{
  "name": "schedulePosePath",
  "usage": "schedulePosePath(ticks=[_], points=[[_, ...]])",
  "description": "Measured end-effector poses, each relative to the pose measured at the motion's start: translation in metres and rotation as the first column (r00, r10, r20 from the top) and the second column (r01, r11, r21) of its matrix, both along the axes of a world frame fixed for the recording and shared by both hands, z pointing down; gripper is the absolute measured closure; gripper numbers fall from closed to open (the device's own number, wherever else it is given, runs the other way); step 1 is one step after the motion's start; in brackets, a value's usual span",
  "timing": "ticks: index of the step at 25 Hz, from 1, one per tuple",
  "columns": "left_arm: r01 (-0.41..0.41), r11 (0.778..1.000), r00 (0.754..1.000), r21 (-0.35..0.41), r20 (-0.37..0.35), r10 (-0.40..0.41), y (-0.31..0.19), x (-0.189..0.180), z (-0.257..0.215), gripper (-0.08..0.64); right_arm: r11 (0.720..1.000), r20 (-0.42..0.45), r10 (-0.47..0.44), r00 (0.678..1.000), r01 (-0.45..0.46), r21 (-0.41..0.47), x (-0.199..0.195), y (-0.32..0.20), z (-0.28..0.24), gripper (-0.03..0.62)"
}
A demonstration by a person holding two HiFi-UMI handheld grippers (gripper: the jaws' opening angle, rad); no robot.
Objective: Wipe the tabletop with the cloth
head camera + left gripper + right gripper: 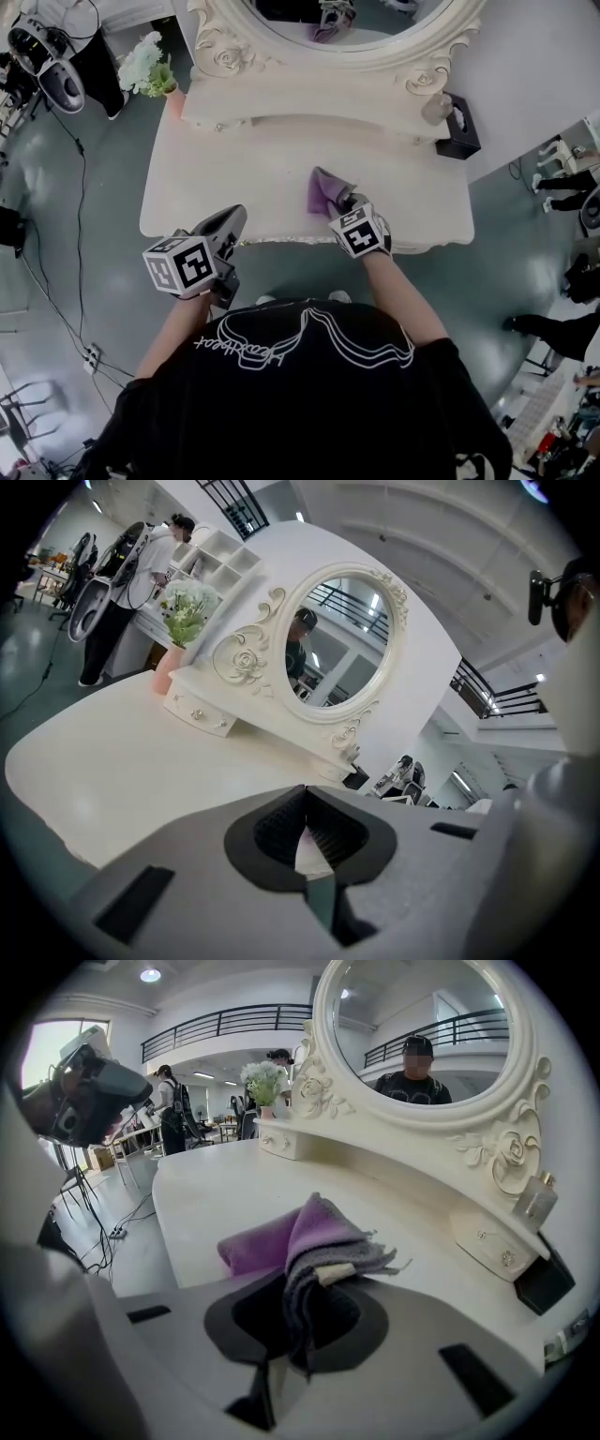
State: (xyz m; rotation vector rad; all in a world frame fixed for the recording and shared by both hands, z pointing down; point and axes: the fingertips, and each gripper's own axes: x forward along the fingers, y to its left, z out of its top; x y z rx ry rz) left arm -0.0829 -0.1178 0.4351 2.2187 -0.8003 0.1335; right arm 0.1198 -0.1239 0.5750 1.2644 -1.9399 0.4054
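Note:
A purple cloth lies bunched near the front middle of the white vanity tabletop. My right gripper is shut on the cloth's near edge. In the right gripper view the cloth folds up out of the jaws, purple on top and grey where it is pinched. My left gripper hovers over the table's front edge, left of the cloth, shut with nothing in it. In the left gripper view its pads meet over the bare tabletop.
An ornate oval mirror with small drawers stands along the table's back. A flower pot sits at the back left, a glass bottle and a black tissue box at the back right. Cables cross the floor at left.

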Motion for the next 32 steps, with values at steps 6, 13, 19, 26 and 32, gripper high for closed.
schedulePosePath(ticks=[6, 13, 19, 26, 32], points=[[0.002, 1.0, 1.0, 0.002, 0.005, -0.002, 0.001, 0.017, -0.002, 0.555, 1.0, 0.004, 0.006, 1.0, -0.006, 0.005, 0.021, 0.005, 0.0, 0.541], [-0.022, 1.0, 1.0, 0.008, 0.019, 0.021, 0.01, 0.046, -0.007, 0.555, 1.0, 0.018, 0.025, 1.0, -0.025, 0.008, 0.049, 0.012, -0.001, 0.541], [-0.042, 0.999, 0.998, 0.017, 0.037, 0.041, 0.018, 0.067, -0.013, 0.555, 0.999, 0.014, 0.045, 0.999, -0.045, 0.0, 0.076, 0.021, 0.001, 0.541], [-0.056, 0.998, 0.997, 0.035, 0.047, 0.054, 0.023, 0.09, -0.022, 0.555, 0.999, 0.019, 0.052, 0.998, -0.052, -0.016, 0.103, 0.032, 0.0, 0.541], [-0.072, 0.997, 0.996, 0.036, 0.052, 0.071, 0.029, 0.113, -0.022, 0.555, 0.997, 0.016, 0.078, 0.997, -0.078, -0.021, 0.133, 0.042, 0.0, 0.541]])
